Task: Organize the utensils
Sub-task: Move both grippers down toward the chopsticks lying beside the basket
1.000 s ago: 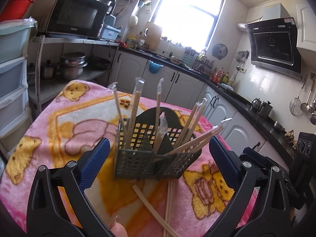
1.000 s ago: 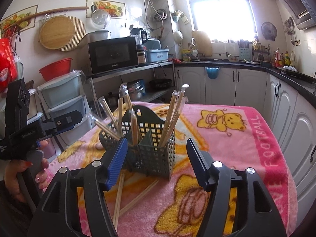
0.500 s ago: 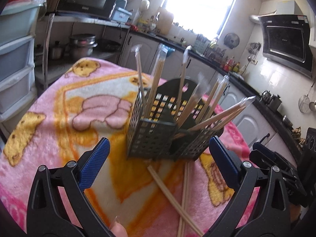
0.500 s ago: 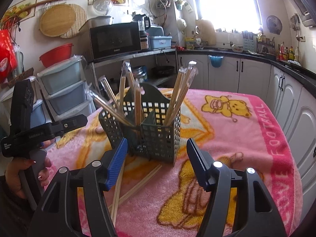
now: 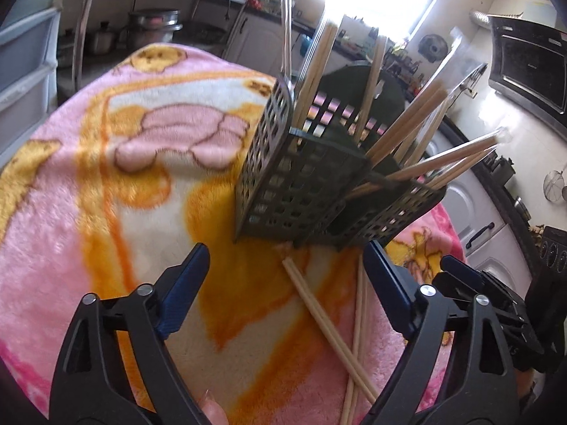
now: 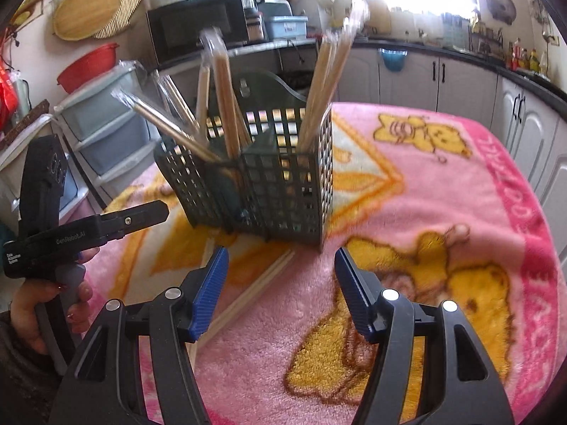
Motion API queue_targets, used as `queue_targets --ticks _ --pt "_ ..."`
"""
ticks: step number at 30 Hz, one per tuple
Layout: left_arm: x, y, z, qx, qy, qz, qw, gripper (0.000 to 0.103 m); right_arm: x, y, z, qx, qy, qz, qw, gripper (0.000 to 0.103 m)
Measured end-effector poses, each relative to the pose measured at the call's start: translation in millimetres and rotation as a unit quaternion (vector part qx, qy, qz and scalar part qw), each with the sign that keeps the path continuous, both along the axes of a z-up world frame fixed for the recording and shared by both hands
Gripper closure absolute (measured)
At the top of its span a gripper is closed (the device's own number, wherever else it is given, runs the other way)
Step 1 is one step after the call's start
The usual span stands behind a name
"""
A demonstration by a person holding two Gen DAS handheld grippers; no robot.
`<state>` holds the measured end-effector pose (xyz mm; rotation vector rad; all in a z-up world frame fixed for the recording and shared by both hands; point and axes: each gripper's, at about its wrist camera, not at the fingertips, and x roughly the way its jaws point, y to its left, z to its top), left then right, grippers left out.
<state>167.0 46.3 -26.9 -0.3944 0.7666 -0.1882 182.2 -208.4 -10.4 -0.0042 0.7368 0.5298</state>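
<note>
A dark green mesh utensil basket (image 5: pixel 319 191) stands on the pink blanket and holds several wrapped chopsticks (image 5: pixel 421 131) leaning outward. It also shows in the right wrist view (image 6: pixel 262 191). Loose chopsticks (image 5: pixel 329 322) lie crossed on the blanket in front of it; one pair shows in the right wrist view (image 6: pixel 255 290). My left gripper (image 5: pixel 285 290) is open and empty, just short of the basket, above the loose chopsticks. My right gripper (image 6: pixel 281 290) is open and empty, close to the basket's near corner. The left gripper's body (image 6: pixel 81 233) shows at the left in the right wrist view.
The pink cartoon blanket (image 6: pixel 443 212) covers the table. Plastic drawers (image 6: pixel 102 131), a microwave (image 6: pixel 198 32) and a red bowl (image 6: pixel 88 67) stand beyond the table's left side. Kitchen cabinets (image 6: pixel 460 81) run along the back and right.
Both grippers have moved closer to the basket and tilted down toward the loose chopsticks. Both stay open and empty.
</note>
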Motion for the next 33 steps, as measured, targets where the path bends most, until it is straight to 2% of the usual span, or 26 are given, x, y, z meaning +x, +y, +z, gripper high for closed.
queue_targets --ticks 4,8,16,19,21,26,33 --pt "14.1 -8.3 -18.1 -0.001 0.035 -0.005 0.9994 0.031 8.8 2.6 -11.8 -0.008 0.016 -0.002 1.000 0.043" --pt "21.3 -17.2 -27.5 0.017 0.054 -0.005 0.9984 0.036 13.6 3.1 -19.4 -0.015 0.025 -0.005 1.000 0.043" --pt "26.8 -40.1 -32.8 0.099 0.061 0.006 0.9932 0.038 25.5 7.1 -27.5 -0.018 0.038 -0.005 0.999 0.043" --pt "27.5 -42.3 -33.5 0.118 0.060 0.010 0.9912 0.045 33.7 12.5 -32.9 -0.021 0.048 -0.003 0.999 0.043" --pt "26.9 -39.7 -33.5 0.115 0.059 0.014 0.9915 0.052 37.5 16.0 -36.0 -0.025 0.055 -0.005 0.998 0.044" --pt "26.3 -27.6 -33.2 0.104 0.056 0.016 0.9928 0.064 49.1 22.4 -46.8 -0.022 0.086 -0.015 0.996 0.052" --pt "24.5 -6.3 -40.0 0.063 0.056 0.021 0.9962 0.083 58.1 24.9 -52.9 -0.011 0.104 -0.034 0.994 0.061"
